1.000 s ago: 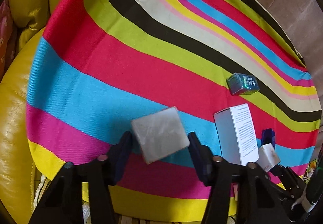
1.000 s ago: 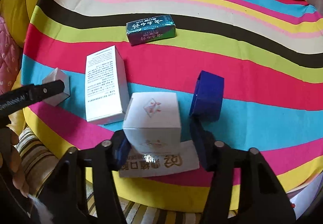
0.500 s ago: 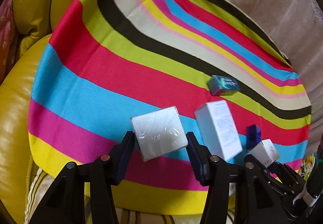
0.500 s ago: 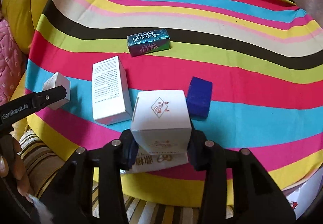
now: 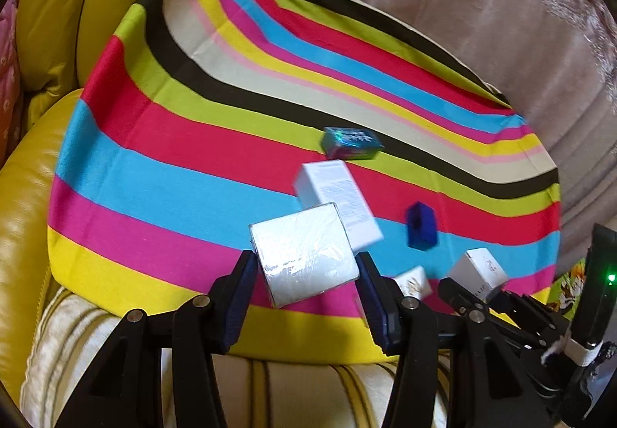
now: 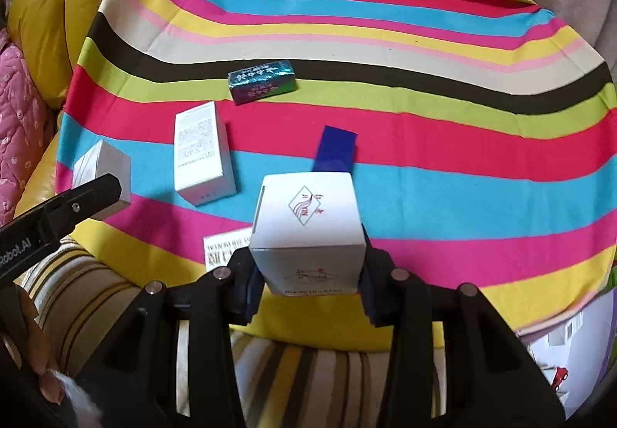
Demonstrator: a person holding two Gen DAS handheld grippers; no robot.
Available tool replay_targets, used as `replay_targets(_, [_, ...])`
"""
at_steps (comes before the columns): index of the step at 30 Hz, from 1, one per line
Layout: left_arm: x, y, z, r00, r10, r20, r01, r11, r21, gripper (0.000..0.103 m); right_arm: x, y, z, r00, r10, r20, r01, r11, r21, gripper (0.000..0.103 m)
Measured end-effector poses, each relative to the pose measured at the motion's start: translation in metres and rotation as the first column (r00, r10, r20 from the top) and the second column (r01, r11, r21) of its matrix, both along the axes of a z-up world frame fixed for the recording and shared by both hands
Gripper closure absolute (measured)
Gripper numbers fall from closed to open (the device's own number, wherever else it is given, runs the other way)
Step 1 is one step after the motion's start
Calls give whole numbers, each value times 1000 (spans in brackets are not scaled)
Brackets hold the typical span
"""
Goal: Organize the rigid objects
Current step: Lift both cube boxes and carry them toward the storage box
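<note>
With the left tool [image 5: 305, 273] clamped on the wrapped box [image 5: 304, 252] and the right tool [image 6: 307, 273] on the logo carton [image 6: 307, 231], carry both level and set them squarely beside the tall white box [image 6: 201, 154].

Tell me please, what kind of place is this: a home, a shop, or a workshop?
Most likely a home living room. A yellow leather sofa stands beside the striped multicoloured cloth, a pink quilted cushion lies on the sofa, and pale beige upholstery rises behind the cloth.
</note>
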State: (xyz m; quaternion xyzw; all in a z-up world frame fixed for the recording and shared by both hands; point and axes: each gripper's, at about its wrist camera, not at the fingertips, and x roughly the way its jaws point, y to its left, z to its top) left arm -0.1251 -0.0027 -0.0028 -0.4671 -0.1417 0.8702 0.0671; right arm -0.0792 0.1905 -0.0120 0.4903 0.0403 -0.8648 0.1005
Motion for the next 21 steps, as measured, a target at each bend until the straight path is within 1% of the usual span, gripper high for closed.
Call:
replay_targets(10, [20,51,6,993,-119,-9,119,993,-6,50,22,41,6,997,-77,8,77,997,-26,58])
replay_targets(19, [36,89,12,977,-213,-12,213,977,-20,50,43,71,12,991,-134,-2,134,991,0,58])
replay_targets(21, [40,97,14,973,-231,-12,231,973,-26,50,48,79,14,989,-151,-1,151,989,-5,58])
